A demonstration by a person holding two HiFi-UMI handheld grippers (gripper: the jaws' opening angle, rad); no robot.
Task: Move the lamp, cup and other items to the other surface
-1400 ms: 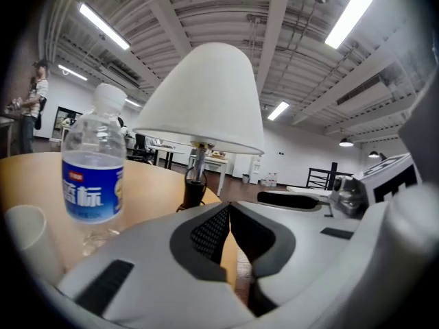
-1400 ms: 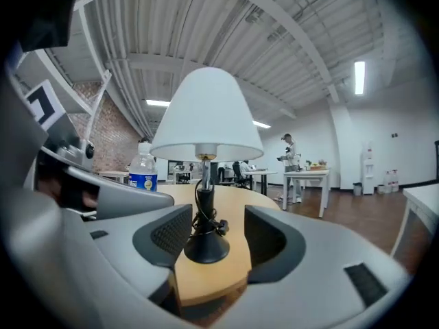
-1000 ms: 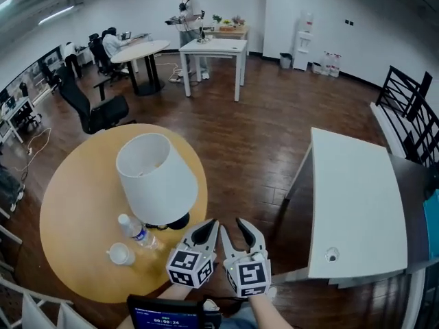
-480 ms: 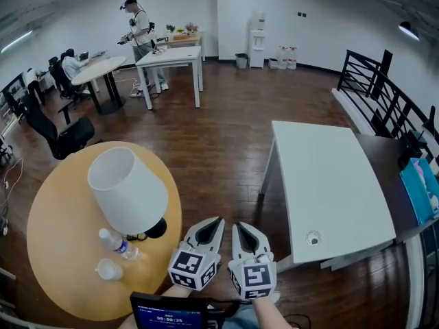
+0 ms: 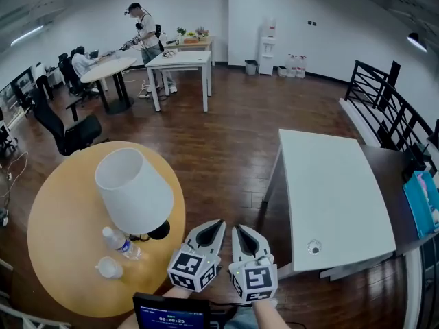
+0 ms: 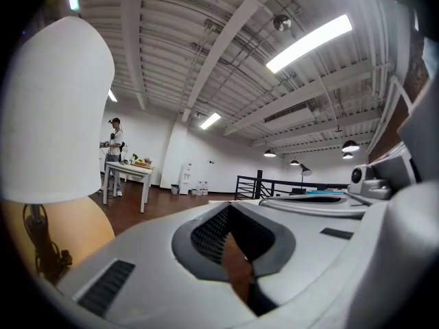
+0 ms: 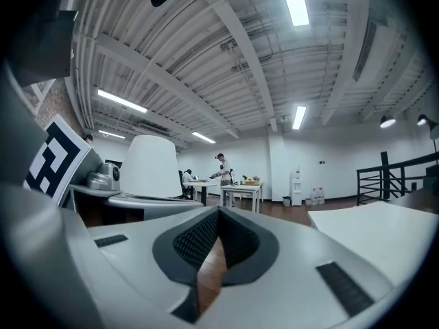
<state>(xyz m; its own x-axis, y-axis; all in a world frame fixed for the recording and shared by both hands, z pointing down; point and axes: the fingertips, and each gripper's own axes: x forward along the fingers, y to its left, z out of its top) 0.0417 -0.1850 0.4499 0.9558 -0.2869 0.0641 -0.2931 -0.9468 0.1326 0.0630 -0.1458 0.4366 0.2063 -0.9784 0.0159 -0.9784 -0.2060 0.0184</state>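
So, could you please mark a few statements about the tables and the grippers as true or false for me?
1. The lamp stands on the round wooden table. True.
2. The cup sits on the white table. False: it is on the round wooden table, beside the bottle.
3. The left gripper and the right gripper are both shut with nothing between their jaws. True.
4. The left gripper grips the lamp. False: it is apart from the lamp and holds nothing.
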